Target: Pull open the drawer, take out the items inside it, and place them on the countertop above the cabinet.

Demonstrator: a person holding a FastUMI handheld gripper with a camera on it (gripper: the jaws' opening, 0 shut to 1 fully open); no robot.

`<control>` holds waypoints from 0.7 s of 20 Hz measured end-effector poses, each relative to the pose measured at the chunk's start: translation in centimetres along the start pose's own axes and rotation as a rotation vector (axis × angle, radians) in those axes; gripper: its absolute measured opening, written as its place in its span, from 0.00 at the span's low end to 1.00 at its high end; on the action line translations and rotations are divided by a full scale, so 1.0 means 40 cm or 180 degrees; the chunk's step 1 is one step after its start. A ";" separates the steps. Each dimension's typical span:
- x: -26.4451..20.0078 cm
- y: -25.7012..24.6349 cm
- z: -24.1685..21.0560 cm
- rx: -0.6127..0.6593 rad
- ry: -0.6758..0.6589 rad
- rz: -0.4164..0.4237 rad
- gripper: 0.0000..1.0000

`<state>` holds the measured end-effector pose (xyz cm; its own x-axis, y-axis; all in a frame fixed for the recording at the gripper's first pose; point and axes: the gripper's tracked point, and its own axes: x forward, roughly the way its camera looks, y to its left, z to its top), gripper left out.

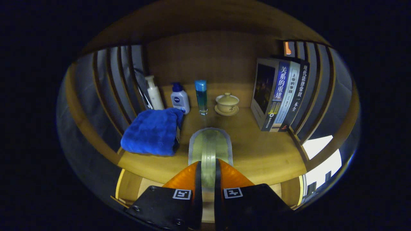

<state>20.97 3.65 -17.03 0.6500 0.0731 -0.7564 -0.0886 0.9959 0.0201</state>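
My gripper (208, 165) is shut on a pale green, translucent flat item (210, 144) with a grey rim and a rounded far end. Both fingers press on its near end, and it sticks out ahead of them over the wooden countertop (263, 150). I cannot tell whether its far end touches the wood. Below the countertop's front edge, beside the fingers, shows a lighter wooden panel (131, 187) that may be the drawer.
A folded blue towel (152, 131) lies left of the held item. Along the back stand a white pump bottle (154, 93), a white bottle with a blue cap (179, 98), a tall blue-green bottle (201, 96) and a lidded cup on a saucer (227, 104). Several books (279, 93) lean at the right. Slatted walls close both sides.
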 end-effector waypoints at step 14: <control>0.143 -0.011 0.014 0.0194 0.0192 -0.0063 0.39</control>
<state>25.16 3.66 -21.00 0.6045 0.0517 -0.7949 -0.0288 0.9987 0.0431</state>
